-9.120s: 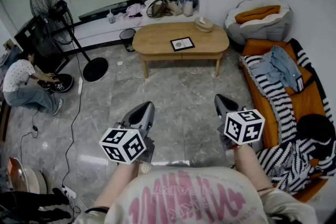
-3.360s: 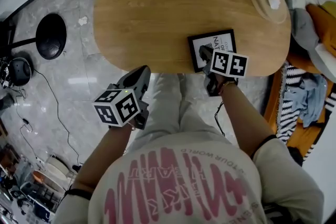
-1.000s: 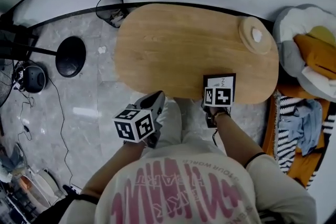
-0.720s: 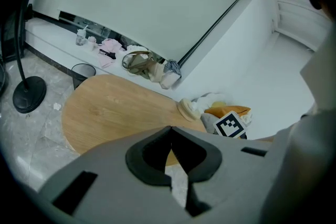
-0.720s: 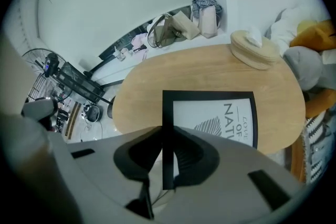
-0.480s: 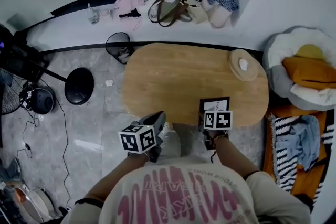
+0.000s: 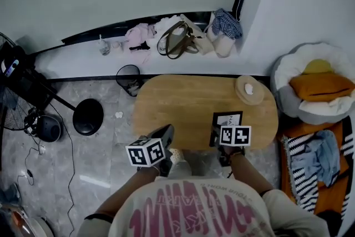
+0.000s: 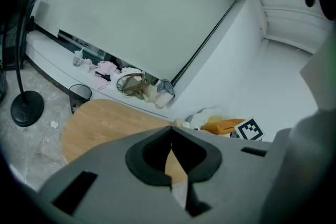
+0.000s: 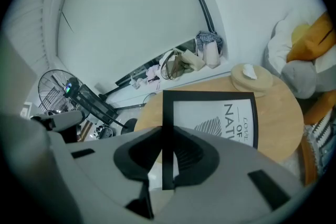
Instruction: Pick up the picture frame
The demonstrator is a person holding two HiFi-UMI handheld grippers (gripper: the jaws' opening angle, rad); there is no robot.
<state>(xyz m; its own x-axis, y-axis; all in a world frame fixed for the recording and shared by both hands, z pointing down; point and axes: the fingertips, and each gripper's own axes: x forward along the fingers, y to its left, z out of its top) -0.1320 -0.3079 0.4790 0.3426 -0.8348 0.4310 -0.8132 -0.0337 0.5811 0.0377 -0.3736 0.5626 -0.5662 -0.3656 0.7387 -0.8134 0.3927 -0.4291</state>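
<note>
**Mia:** What is new since a second ago?

**Ben:** The picture frame (image 7: 228, 119) is up in the air. A second ago it sat low at the near edge of the table (image 7: 177, 102). Now the wood shows under it and behind it, so it hangs clear of the table.

**Mia:** Who holds it?

**Ben:** The right gripper (image 7: 215, 134) does. Its fingers (image 9: 139, 157) are clamped on the black left edge of the frame. The white page with the leaf and the letters sticks out past them.

**Mia:** So is the job done?

**Ben:** I think the pick-up is nearly done. The frame is off the table and the grip looks firm. But it only pinches one thin edge, so the frame could swing or slip.

**Mia:** How is the right hand held?

**Ben:** The arm is bent in front of the body. The gripper slants down toward the table.

**Mia:** And the other hand?

**Ben:** The left gripper (image 7: 165, 133) is up too. It floats just past the near side of the table and points forward and a bit down. Its fingers (image 8: 149, 157) are together, with nothing in them.
</note>
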